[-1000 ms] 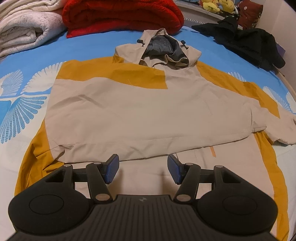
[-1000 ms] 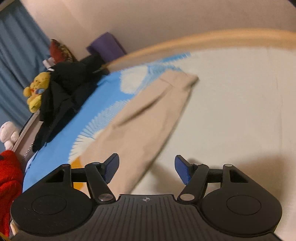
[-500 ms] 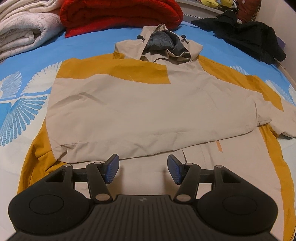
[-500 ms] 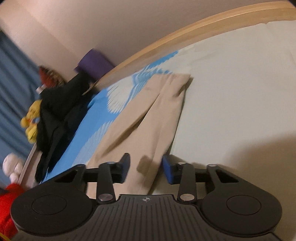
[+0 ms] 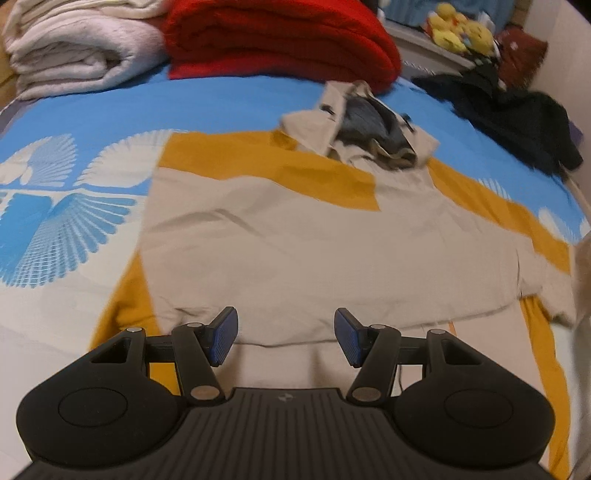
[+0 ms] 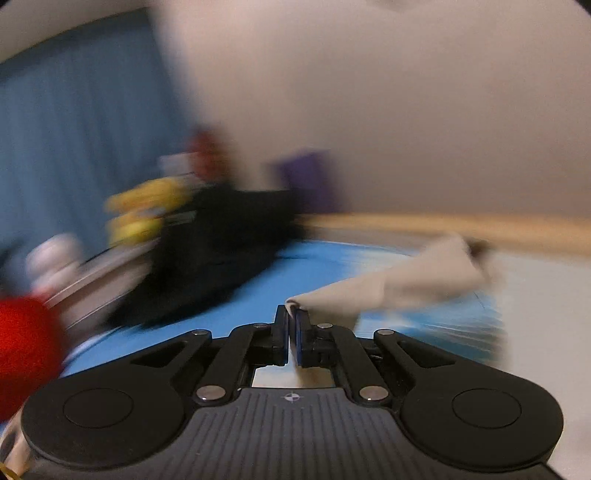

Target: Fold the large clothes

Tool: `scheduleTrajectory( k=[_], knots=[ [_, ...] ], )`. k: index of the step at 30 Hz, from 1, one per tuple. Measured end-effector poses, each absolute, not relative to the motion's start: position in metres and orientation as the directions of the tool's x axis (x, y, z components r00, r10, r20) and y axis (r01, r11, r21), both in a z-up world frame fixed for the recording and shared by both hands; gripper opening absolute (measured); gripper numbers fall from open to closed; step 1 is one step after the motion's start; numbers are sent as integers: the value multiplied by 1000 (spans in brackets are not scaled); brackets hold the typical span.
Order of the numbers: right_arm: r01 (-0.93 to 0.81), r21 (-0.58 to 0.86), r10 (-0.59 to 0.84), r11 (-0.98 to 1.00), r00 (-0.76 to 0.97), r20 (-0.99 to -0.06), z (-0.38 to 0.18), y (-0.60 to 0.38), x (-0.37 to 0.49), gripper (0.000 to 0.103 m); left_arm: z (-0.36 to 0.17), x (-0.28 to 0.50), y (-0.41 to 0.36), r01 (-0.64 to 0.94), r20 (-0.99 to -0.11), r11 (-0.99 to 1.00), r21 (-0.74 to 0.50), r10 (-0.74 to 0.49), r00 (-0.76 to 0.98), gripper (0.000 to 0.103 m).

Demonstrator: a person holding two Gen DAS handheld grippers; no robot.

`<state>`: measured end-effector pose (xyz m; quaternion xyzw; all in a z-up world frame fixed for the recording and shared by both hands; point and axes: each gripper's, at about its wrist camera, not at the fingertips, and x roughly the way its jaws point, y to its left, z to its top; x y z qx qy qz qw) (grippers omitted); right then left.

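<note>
**Entry: hooded jacket, sleeve fold in hand**

Item: a beige and mustard hooded jacket (image 5: 295, 236), laid flat on the bed (image 5: 229, 103), hood (image 5: 365, 122) toward the head edge, hem toward the near edge. One sleeve is seen folded across the chest; the other runs off toward the right edge of the bed.

Left gripper (image 5: 284, 334): held above the hem near the near edge, fingers well apart, nothing between them.

Right gripper (image 6: 291, 325): fingers drawn together and clamped on a beige fabric edge, judged to be the right sleeve (image 6: 399, 284), which is lifted clear of the blue sheet and trails toward the cuff.

Step in hand, as judged: the second sleeve is being folded, the first being already laid across. The next move calls for the pinched sleeve to be carried over the chest and laid flat on the folded one before release, with the body kept from dragging; the free left gripper is well placed to pin the hem.

Other contents: a red blanket (image 5: 280, 40) and a pale blanket (image 5: 81, 51) stacked at the head edge; dark clothing (image 5: 517, 118) at the far right corner; yellow plush toys (image 5: 458, 29) beyond it.

Not made out: the right wrist view is heavily blurred, so how much cloth is gripped cannot be told. The lifted sleeve is cut off at the frame edge of the left wrist view.
</note>
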<state>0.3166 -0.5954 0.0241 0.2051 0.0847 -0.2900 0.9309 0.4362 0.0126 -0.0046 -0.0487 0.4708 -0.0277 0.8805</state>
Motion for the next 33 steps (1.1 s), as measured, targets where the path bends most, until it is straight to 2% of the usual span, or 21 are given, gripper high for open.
scheduleTrajectory(
  k=[3,5,7,9,10,11,16,22,26,33],
  knots=[
    [348,294,-292,890,931,-219,53,-496,321,3,8,435,38,-43,-814,986,-160,-108,571,63],
    [167,305,-100,938,970,-222,63,-431,321,3,15,434,53,-69,-803,979,-192,-117,584,63],
    [-26,363,126,931,959,-255,66,-367,321,9,22,432,68,-96,-796,971,-218,-120,594,63],
    [-206,431,370,879,864,-342,63,-309,325,12,25,432,82,-121,-793,962,-246,-128,595,63],
    [-221,448,412,866,823,-391,60,-288,325,14,26,432,89,-137,-793,955,-262,-132,595,61],
    [-203,458,415,865,802,-429,57,-273,322,19,27,432,93,-149,-792,950,-275,-136,595,61],
    [-70,500,355,863,789,-502,61,-246,287,23,26,434,106,-172,-791,930,-323,-166,589,53],
    [69,524,223,849,852,-474,59,-265,253,38,-2,440,116,-250,-820,893,-374,-192,539,44],
    [140,547,221,825,812,-540,23,-279,274,38,-35,443,125,-334,-853,843,-422,-245,461,43],
    [195,548,218,813,772,-598,2,-295,294,38,-57,453,111,-346,-876,851,-395,-236,420,43]
  ],
)
